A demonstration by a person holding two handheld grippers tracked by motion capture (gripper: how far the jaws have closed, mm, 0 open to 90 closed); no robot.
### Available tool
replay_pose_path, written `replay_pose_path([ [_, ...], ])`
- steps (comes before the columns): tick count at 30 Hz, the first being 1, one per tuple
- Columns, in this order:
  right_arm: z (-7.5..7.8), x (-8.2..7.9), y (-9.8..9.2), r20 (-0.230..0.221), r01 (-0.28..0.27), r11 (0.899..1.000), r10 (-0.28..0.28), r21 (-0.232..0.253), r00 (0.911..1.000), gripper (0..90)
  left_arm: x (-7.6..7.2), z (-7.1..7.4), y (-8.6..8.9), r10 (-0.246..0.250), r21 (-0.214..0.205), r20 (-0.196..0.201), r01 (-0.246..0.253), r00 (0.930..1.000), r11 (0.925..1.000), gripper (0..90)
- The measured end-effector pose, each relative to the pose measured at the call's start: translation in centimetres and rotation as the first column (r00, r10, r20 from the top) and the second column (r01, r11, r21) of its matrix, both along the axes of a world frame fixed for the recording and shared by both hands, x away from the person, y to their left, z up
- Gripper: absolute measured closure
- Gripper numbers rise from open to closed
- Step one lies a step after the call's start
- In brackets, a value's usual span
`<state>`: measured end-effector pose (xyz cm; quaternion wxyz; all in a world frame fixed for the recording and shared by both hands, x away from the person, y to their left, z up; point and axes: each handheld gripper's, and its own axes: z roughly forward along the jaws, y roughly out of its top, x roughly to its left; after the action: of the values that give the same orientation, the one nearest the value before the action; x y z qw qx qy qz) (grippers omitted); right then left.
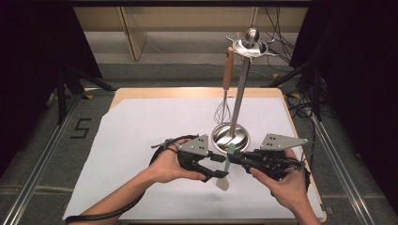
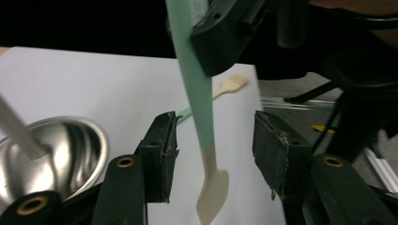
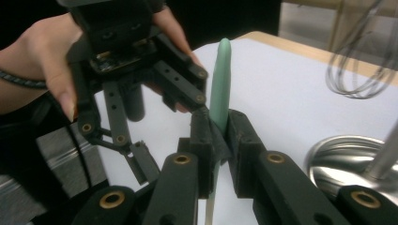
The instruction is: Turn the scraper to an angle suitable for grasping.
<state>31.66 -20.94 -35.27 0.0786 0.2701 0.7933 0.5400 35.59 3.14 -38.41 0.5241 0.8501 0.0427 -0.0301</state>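
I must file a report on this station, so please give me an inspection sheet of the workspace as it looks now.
Surface: white sheet over a wooden table, flat.
Job's things: mint-green spatula with cream blade, held upright above the sheet.
Clutter: steel utensil stand with round base; wire whisk with wooden handle hanging from it; second pale spatula lying on the sheet.
Grippers: right claw shut on the spatula's handle; left claw open, pads apart on both sides of the spatula, not touching.
Cables: black cable trailing from the left claw; loose wires behind the table.
Surroundings: grey floor, metal rails, dark curtains.
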Motion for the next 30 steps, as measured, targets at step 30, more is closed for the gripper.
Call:
replay_pose_path([
  [30, 0.46, -0.65, -0.36, 0.020, 0.022, 0.994, -0.024, 0.104, 0.9995, 67.8, 0.70, 0.09, 0.43, 0.122, -0.055, -0.061, -0.125, 0.9907, 0.9906, 83.7],
])
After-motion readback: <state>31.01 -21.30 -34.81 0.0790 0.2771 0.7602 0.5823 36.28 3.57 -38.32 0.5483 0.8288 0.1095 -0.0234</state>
